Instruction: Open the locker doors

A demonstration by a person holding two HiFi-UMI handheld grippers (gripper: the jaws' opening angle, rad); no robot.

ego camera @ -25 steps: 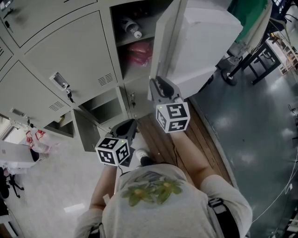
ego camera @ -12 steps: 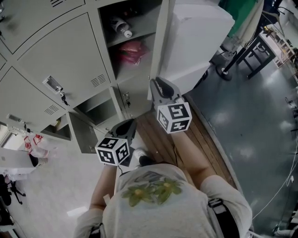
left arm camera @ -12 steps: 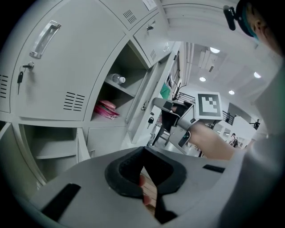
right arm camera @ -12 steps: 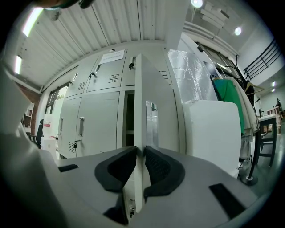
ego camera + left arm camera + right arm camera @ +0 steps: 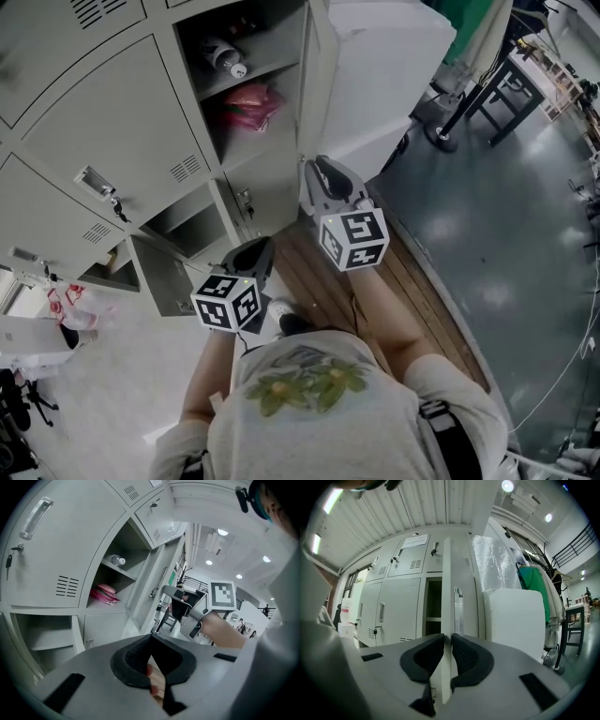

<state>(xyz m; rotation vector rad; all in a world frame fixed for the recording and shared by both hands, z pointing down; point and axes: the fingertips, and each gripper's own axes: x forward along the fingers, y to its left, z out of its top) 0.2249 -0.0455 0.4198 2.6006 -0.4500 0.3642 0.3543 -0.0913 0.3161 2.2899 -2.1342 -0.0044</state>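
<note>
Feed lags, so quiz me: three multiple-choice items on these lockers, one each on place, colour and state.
1. The bottle lies: A on the open locker's upper shelf; B on the floor; C in the left gripper.
2. The bag below it is: A blue; B pink; C black.
3. The right gripper: A hangs free; B grips the open door's edge; C holds the bottle.
Answers: A, it rests above the bag; B, pink shows in the head view; B, its jaws have just been closing, with the door edge between them.

Pale grey locker door (image 5: 446, 583), pink bag (image 5: 246, 101)
</note>
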